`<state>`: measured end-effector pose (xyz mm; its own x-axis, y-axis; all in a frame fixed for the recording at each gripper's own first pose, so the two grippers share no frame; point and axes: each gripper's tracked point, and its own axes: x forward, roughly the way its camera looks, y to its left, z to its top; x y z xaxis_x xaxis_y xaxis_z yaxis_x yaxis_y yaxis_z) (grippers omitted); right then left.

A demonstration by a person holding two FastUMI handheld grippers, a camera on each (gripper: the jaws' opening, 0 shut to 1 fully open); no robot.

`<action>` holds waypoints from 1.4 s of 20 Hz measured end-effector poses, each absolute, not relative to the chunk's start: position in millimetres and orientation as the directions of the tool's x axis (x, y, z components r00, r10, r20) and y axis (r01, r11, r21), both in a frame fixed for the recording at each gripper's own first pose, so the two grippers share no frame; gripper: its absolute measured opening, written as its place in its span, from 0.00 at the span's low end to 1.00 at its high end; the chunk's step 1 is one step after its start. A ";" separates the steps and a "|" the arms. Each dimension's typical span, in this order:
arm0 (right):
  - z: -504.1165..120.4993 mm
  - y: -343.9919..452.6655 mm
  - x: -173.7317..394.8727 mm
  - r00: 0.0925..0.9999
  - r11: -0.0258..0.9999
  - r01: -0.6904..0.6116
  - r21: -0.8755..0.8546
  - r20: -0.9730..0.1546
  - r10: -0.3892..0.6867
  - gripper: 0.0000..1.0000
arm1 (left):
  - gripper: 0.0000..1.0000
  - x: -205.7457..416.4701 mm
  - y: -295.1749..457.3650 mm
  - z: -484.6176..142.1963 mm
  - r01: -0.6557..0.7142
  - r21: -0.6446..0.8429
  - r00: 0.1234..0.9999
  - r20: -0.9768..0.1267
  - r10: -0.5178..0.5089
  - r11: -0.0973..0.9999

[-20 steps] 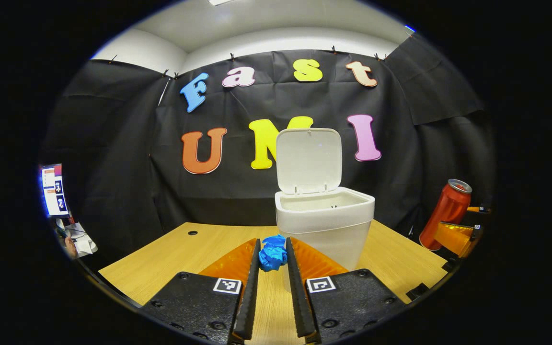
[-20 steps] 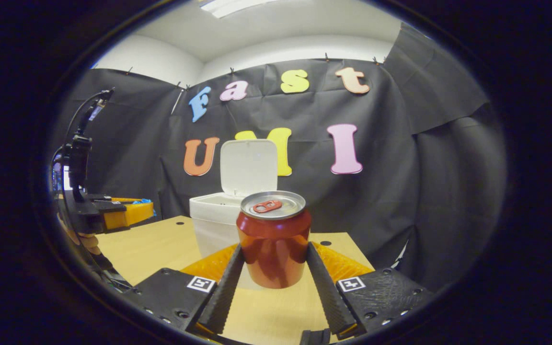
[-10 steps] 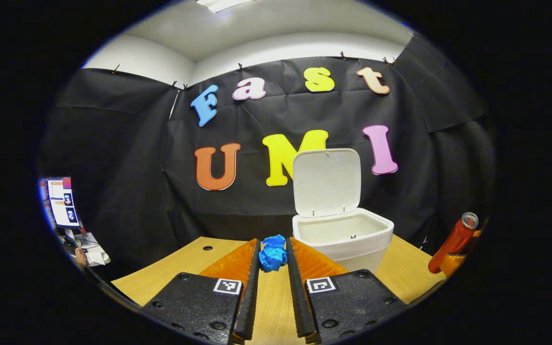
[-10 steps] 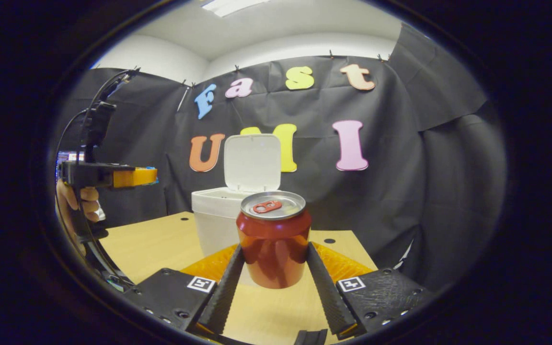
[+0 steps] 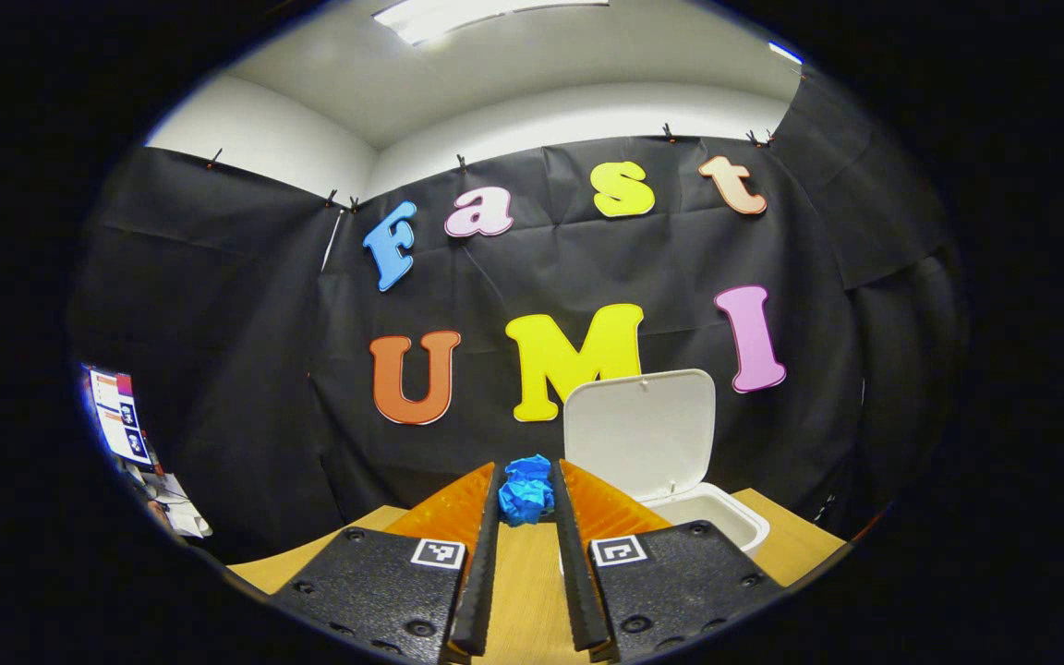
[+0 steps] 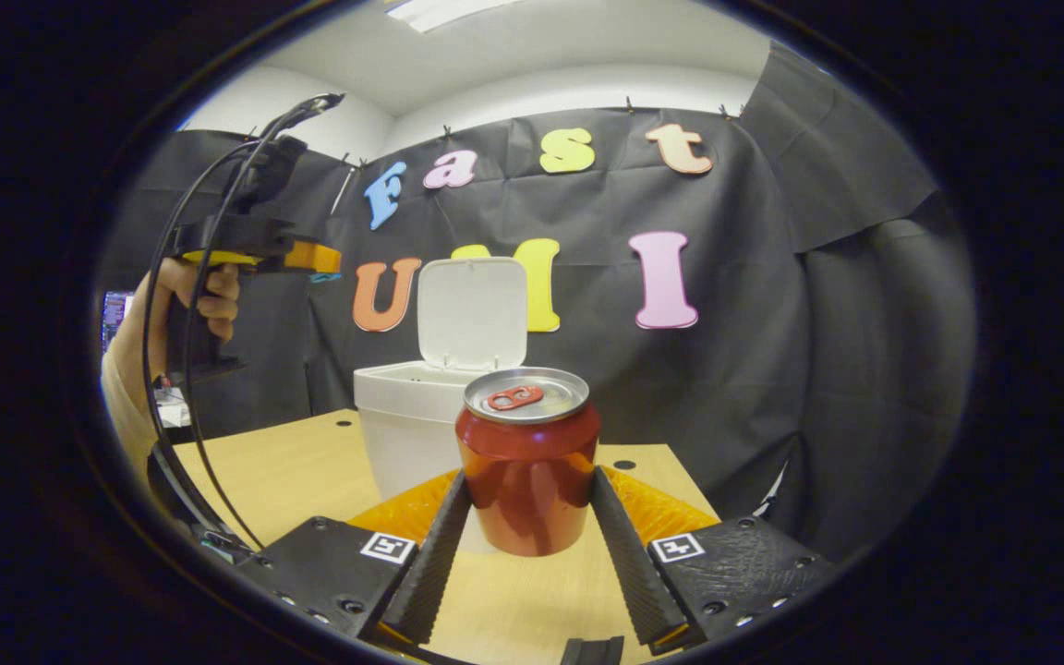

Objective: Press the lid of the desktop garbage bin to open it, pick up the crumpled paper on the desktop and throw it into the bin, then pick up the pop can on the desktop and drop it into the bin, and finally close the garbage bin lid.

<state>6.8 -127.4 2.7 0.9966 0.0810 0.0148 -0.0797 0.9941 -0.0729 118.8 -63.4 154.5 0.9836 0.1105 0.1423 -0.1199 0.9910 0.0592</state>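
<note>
In the left gripper view a blue crumpled paper [image 5: 526, 489] sits pinched between the tips of my left gripper [image 5: 526, 497], well above the table. The white bin [image 5: 712, 519] stands low and to the right of it, its lid [image 5: 640, 430] swung up. In the right gripper view my right gripper [image 6: 528, 503] is shut on an upright red pop can [image 6: 528, 462] over the wooden table [image 6: 283, 471]. Behind the can stands the bin [image 6: 403, 429] with its lid [image 6: 473, 312] up. The left gripper [image 6: 314, 258], held by a hand [image 6: 204, 291], hangs high at the left, above and left of the bin.
Round cable holes [image 6: 624, 465] dot the table's far side. A cable [image 6: 190, 369] loops down from the left gripper. Papers and a screen [image 5: 121, 425] lie beyond the table's left edge.
My left gripper has risen with the blue paper, so the bin has sunk low in its view. The right gripper has stayed shut on the can, almost still.
</note>
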 end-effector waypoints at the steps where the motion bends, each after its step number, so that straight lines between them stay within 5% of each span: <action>1: 1.2 -128.5 9.0 0.997 0.994 -0.072 -0.077 0.010 0.073 0.77 | 0.35 129.6 -65.3 161.2 -0.132 0.085 0.979 0.165 0.117 0.987; 11: -7.3 -140.9 18.5 1.000 0.997 -0.018 -0.075 -0.006 0.018 0.77 | 0.37 211.2 -122.4 136.2 -0.041 0.037 0.992 0.120 0.036 0.998; 28: -1.5 -156.3 24.3 0.997 0.989 0.073 -0.127 0.046 -0.067 0.77 | 0.40 229.8 -167.5 100.6 0.041 0.040 0.998 0.041 -0.042 0.998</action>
